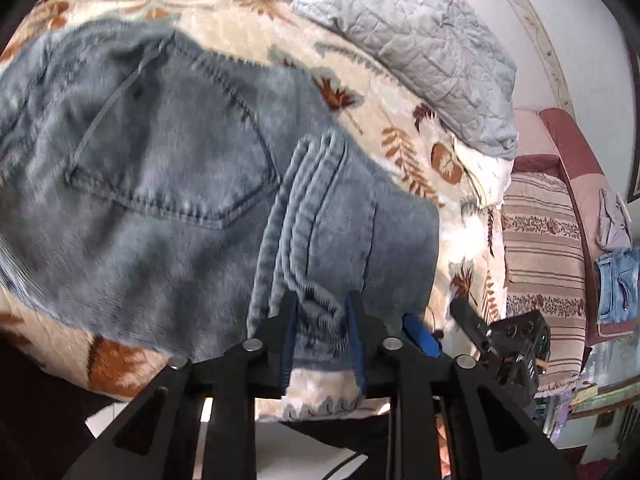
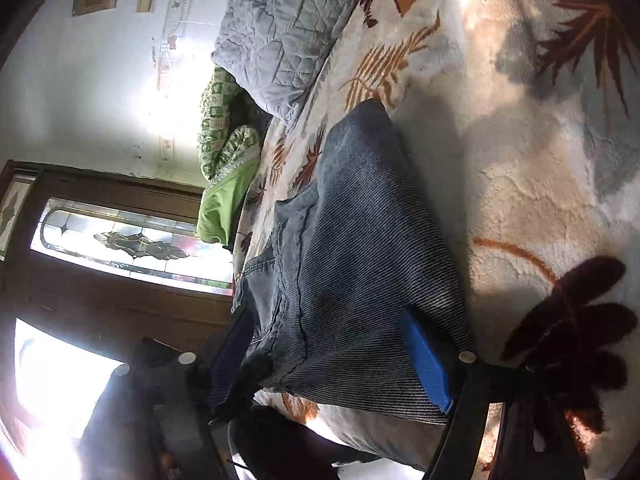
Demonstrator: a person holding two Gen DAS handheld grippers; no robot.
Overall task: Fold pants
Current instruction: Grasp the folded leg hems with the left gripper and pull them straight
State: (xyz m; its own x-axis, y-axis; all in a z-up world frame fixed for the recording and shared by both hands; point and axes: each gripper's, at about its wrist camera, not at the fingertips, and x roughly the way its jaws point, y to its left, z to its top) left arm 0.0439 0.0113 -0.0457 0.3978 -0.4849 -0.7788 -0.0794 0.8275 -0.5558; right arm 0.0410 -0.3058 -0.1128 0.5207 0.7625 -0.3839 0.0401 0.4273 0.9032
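Left wrist view. Pants (image 1: 168, 168), faded blue denim, spread over a cream leaf-print blanket (image 1: 404, 128) on the bed, back pocket facing up. Bunched ridge of waistband fabric running down toward the left gripper (image 1: 322, 316). Gathered denim sits between the two black fingers (image 1: 286, 320) with blue pads; whether the pads press on it or merely flank it cannot be told, so grip undetermined. Grey quilted pillow (image 1: 420, 48) beyond the pants at upper right. Striped cover (image 1: 540, 248) at far right of the bed edge. Second gripper's black body visible low right, just beside the blanket edge.

Right wrist view. Camera rolled sideways. Same pants (image 2: 360, 264), here as a folded, ribbed-looking denim stack lying on the blanket (image 2: 520, 160), near edge at the bed's border. Right gripper (image 2: 336, 356) spread wide, one blue-padded finger (image 2: 426, 364) at the right side of the denim edge, the other dark finger at the left side; fabric between them, pads standing apart, no clamping visible. Grey pillow (image 2: 280, 32) and a green patterned quilt (image 2: 226, 136) beyond. Wooden door with leaded glass (image 2: 120, 240) at left, strongly backlit.
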